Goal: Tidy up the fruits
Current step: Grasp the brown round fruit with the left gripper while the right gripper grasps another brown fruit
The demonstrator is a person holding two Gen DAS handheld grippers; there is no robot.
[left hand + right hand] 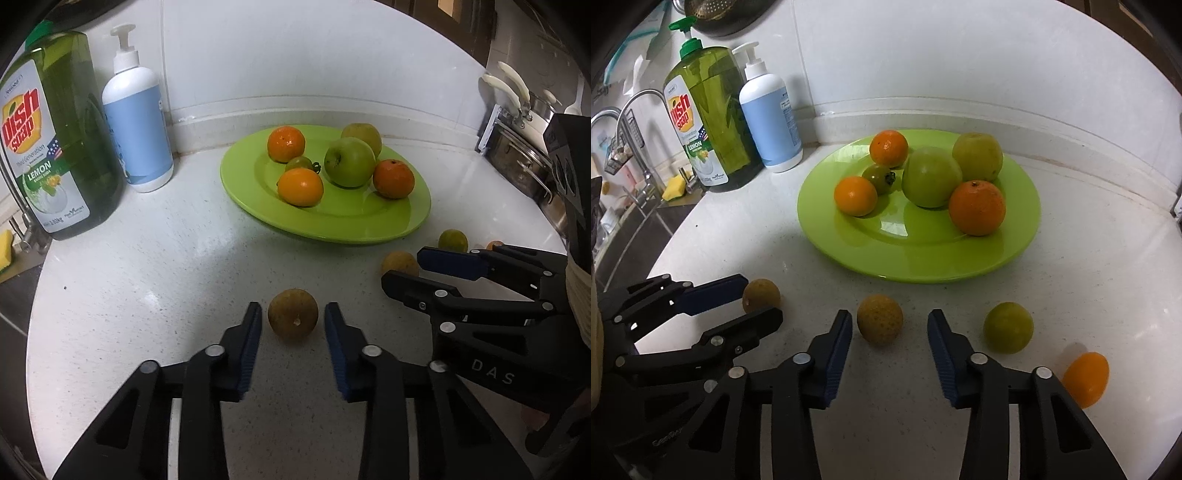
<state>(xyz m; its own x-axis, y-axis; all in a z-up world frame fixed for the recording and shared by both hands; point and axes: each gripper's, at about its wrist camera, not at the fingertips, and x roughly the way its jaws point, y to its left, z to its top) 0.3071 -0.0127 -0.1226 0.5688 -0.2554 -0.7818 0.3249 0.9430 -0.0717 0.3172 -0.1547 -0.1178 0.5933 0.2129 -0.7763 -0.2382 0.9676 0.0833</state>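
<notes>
Both grippers gape empty — left gripper (293, 321) straddling a round yellow-brown fruit (293, 318), right gripper (890, 325) straddling a speckled one (880, 319) — either could roll away if nudged.

Plate (849, 236) behind loose fruits (880, 319); bottles (768, 122) left.

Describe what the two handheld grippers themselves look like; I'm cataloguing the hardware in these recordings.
Both the left gripper and the right gripper are matte black plastic linkages with cut-out arms and silver round pivot pins. Their fingers carry ribbed blue pads on the inner faces. The right gripper's body has pale "DAS" lettering, seen from the left wrist. No cables or sleeves are clearly visible.
</notes>
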